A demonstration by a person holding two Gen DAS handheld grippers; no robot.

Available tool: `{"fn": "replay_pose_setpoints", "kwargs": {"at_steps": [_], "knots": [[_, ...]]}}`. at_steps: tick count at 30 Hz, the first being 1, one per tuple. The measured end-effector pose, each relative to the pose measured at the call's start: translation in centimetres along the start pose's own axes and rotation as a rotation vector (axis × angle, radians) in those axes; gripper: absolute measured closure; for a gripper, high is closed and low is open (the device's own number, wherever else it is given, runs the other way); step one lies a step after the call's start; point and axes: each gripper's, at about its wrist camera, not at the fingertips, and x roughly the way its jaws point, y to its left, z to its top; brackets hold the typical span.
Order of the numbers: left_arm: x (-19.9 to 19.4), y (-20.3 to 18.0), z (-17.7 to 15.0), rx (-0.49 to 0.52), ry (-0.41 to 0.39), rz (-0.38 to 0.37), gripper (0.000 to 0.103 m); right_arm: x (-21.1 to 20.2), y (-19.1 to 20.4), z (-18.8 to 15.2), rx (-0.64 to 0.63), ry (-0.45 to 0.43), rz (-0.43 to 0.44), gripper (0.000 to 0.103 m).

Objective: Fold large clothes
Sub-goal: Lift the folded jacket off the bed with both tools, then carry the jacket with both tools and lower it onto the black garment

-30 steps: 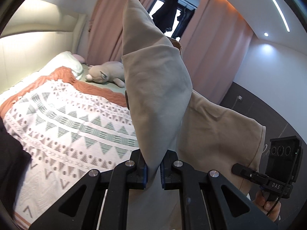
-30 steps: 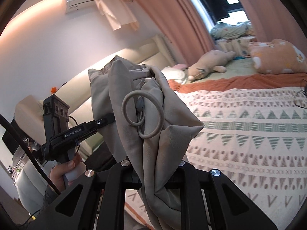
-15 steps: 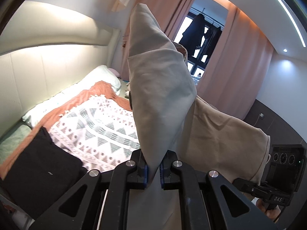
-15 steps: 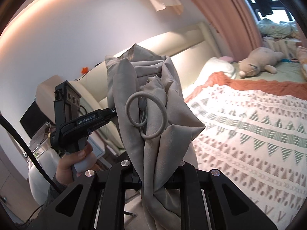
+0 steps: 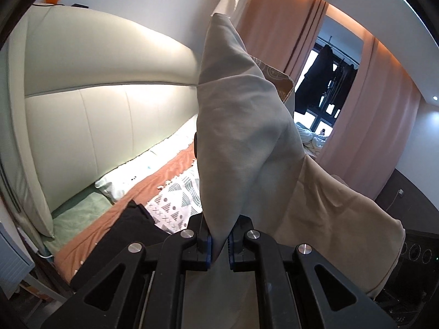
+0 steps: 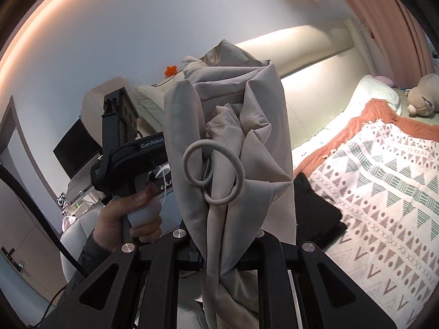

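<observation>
A large beige-grey garment hangs in the air between both grippers. My left gripper is shut on a fold of it, and the cloth rises in a tall peak above the blue pads and drapes off to the right. In the right wrist view the same garment is bunched, with a looped drawcord on its front. My right gripper is shut on that bunch. A hand holds the left gripper's handle just left of the cloth.
A bed with a triangle-patterned blanket over an orange sheet lies below and right. A folded black garment rests at its near corner. A padded headboard, a plush toy, pink curtains and a laptop surround it.
Both grippers have swept sideways with the garment still held: the views have swung off the bed's middle toward the headboard, the black garment and the laptop side of the room.
</observation>
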Motion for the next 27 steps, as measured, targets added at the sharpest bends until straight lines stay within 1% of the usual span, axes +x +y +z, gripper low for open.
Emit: {"fn": "replay_pose_setpoints", "kwargs": {"at_steps": [4, 7, 12, 15, 17, 20, 21, 23, 27], "knots": [[-0.4, 3.8, 0.9, -0.004, 0.002, 0.069, 0.094, 3.8, 0.6, 0.7, -0.02, 0.04, 0.05, 0.091], [-0.3, 6.9, 1.4, -0.02, 0.014, 0.099, 0.094, 7.1, 0.3, 1.1, -0.006, 0.072, 0.083, 0.091], [-0.4, 9.8, 2.0, -0.024, 0.026, 0.157, 0.094, 11.5, -0.8, 1.3, 0.041, 0.119, 0.152, 0.091], [-0.1, 10.6, 2.1, -0.011, 0.035, 0.192, 0.094, 13.0, -2.2, 1.4, 0.053, 0.14, 0.187, 0.091], [1.0, 10.8, 2.2, 0.0, 0.046, 0.209, 0.094, 14.3, -3.5, 1.7, 0.067, 0.149, 0.211, 0.091], [3.9, 11.3, 1.8, 0.017, 0.074, 0.231, 0.094, 15.7, -7.3, 1.9, 0.118, 0.166, 0.239, 0.091], [4.9, 11.5, 1.7, 0.018, 0.084, 0.234, 0.094, 15.5, -8.9, 1.7, 0.133, 0.172, 0.241, 0.091], [7.8, 11.8, 1.2, 0.016, 0.11, 0.234, 0.094, 16.3, -12.1, 1.7, 0.167, 0.187, 0.239, 0.091], [13.4, 12.5, 0.4, 0.008, 0.162, 0.225, 0.094, 17.4, -18.7, 1.7, 0.218, 0.201, 0.19, 0.091]]}}
